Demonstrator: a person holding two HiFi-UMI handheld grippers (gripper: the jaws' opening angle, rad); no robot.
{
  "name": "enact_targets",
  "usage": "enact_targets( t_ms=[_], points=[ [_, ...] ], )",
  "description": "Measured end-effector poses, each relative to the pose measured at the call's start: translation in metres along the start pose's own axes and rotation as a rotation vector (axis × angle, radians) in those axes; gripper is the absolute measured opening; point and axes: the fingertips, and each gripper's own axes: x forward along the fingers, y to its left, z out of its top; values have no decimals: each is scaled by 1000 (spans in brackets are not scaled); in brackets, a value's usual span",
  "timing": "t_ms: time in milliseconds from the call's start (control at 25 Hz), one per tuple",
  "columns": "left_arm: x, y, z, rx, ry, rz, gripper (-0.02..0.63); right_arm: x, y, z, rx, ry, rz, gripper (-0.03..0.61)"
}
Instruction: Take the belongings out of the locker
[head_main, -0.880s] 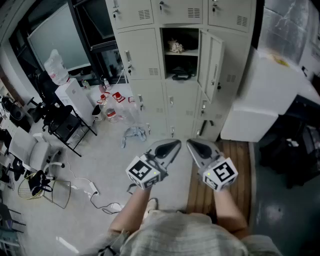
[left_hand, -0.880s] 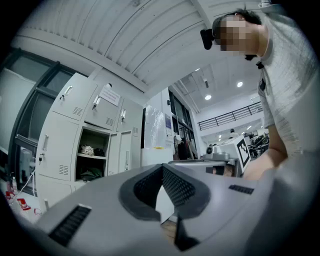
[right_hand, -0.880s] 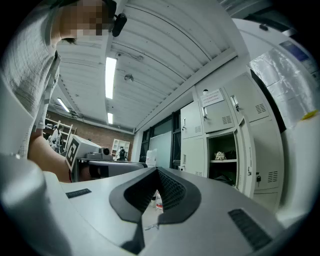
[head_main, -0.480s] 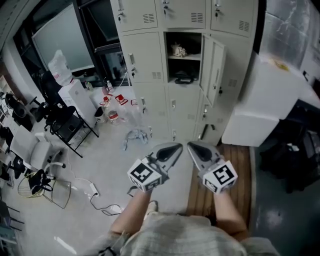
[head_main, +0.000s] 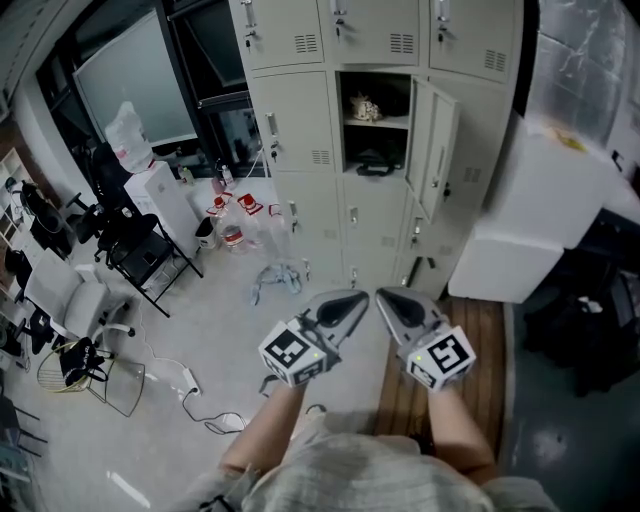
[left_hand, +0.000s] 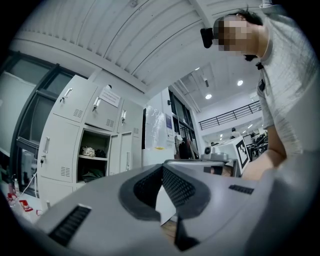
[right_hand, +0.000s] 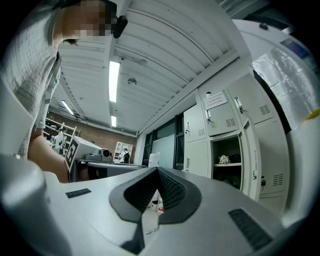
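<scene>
The white locker bank (head_main: 300, 120) stands ahead with one compartment open, its door (head_main: 438, 145) swung to the right. On its upper shelf sits a small pale bundle (head_main: 365, 108); a dark item (head_main: 375, 162) lies on the lower shelf. The same locker shows in the left gripper view (left_hand: 92, 160) and the right gripper view (right_hand: 227, 165). My left gripper (head_main: 352, 300) and right gripper (head_main: 384, 298) are held side by side low in front of me, well short of the locker. Both are shut with nothing between the jaws.
Bottles with red labels (head_main: 235, 215) and a bag (head_main: 275, 275) lie on the floor left of the locker. Black chairs (head_main: 135, 245) and a white unit (head_main: 165, 195) stand at left. A large white box (head_main: 545, 210) is at right, beside a wooden board (head_main: 490, 340).
The view has shifted slightly, with the locker sitting a little lower and nearer in the head view. Both grippers stay shut in the same pose.
</scene>
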Motion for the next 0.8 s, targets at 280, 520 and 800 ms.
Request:
enact_targets(
  t_ms=[280, 520, 800],
  points=[
    [10, 31, -19, -36, -2, -14, 5, 26, -18, -13, -22, 30, 5, 2],
    [28, 79, -32, -69, -17, -33, 5, 63, -49, -32, -23, 78, -26, 2],
    [47, 146, -40, -100, -8, -59, 5, 121, -84, -44, 6, 89, -45, 2]
  ],
)
